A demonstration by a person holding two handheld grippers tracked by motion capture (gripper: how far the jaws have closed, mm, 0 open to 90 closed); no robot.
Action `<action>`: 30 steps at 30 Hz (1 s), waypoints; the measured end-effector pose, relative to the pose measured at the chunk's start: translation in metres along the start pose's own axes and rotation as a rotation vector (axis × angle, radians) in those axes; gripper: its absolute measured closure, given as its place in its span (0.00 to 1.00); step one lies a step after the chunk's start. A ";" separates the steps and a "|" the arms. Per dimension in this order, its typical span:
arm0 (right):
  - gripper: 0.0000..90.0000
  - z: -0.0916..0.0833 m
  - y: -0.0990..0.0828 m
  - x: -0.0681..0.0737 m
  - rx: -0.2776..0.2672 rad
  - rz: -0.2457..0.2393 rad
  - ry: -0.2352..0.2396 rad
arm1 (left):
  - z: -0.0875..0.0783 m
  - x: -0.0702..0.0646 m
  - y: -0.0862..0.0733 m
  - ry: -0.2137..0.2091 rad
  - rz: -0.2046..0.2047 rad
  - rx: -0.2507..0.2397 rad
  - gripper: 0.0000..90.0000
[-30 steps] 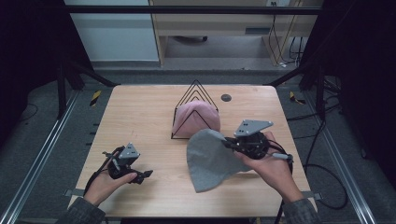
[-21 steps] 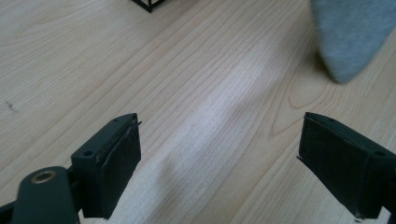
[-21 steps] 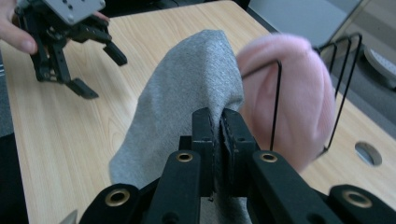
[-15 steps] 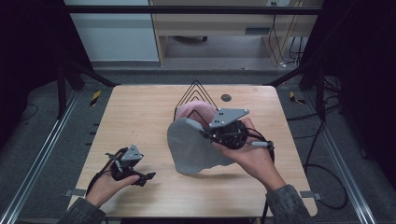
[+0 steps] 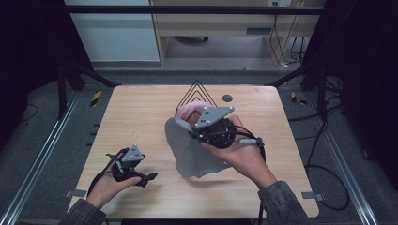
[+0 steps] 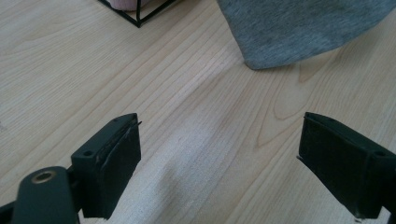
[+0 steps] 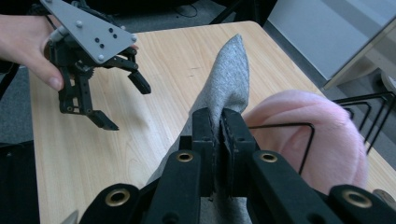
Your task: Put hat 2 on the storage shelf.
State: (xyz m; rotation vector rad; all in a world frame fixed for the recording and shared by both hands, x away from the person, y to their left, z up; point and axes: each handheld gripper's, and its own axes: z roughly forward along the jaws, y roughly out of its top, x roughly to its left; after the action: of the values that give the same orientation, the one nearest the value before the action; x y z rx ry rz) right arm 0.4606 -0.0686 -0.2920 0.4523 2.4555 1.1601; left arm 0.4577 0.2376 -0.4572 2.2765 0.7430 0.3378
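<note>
Lifted off the bench since a second ago, the grey cloth (image 5: 190,150) hangs clamped in the right gripper (image 5: 199,133), now nearer the wire rack (image 5: 197,96) and pink cloth (image 7: 322,140) toward the far edge. Near the front left corner of the bench (image 5: 141,112), the left gripper (image 5: 143,178) rests with jaws apart.

Matt grey knit cloth (image 5: 187,150), wood-grain table (image 5: 141,117)
</note>
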 end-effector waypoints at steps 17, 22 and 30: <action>0.95 0.003 0.011 0.018 -0.007 -0.035 0.035 | -0.010 -0.002 0.008 -0.012 0.013 -0.072 0.15; 0.95 0.006 0.015 0.021 -0.008 -0.045 0.046 | -0.015 0.001 0.016 -0.022 0.024 -0.087 0.17; 0.95 0.003 0.027 0.021 -0.025 -0.059 0.046 | -0.027 0.005 0.046 -0.024 0.074 -0.086 0.18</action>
State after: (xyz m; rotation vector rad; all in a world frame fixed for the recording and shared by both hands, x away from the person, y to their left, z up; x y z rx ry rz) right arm 0.4467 -0.0409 -0.2765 0.3474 2.4730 1.1888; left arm 0.4689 0.2286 -0.4057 2.2265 0.6218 0.3694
